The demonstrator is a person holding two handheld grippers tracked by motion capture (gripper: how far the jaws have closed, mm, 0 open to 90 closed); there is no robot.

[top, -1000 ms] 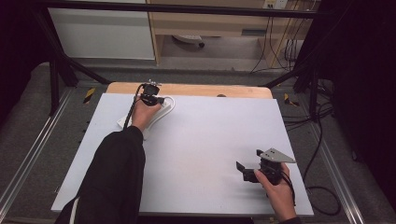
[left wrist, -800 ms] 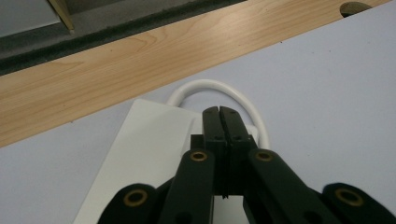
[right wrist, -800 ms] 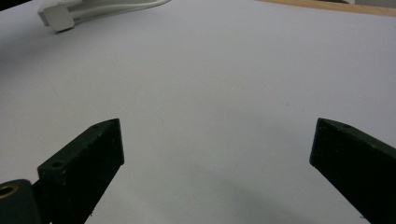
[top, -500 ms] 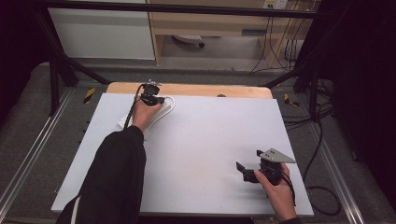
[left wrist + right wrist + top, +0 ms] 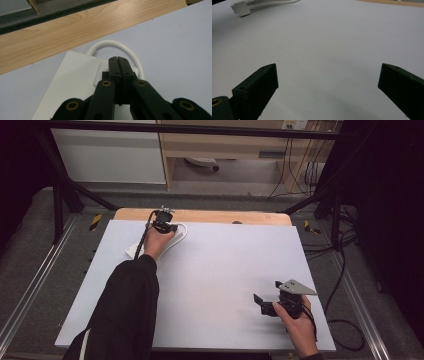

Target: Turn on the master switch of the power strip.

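White-topped table [image 5: 215, 285] with a bare wooden strip [image 5: 210, 216] at the far edge. Near the far left corner, a white power strip [image 5: 75, 82] with its looped white cable [image 5: 117, 46]; above it, left gripper [image 5: 117, 60], jaws pressed together, empty. Near the right front corner, right gripper [image 5: 261, 304], jaws spread wide, empty.

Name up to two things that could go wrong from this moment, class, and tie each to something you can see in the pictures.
1. The left gripper has its jaws shut over the white device beside its looped white cable. Nothing shows between the jaws, so a lift might come up empty or merely push the device.
2. The device lies near the far edge of the white board. A forward nudge could slide it onto the wooden strip. The right gripper, open and far away, may not steady it.
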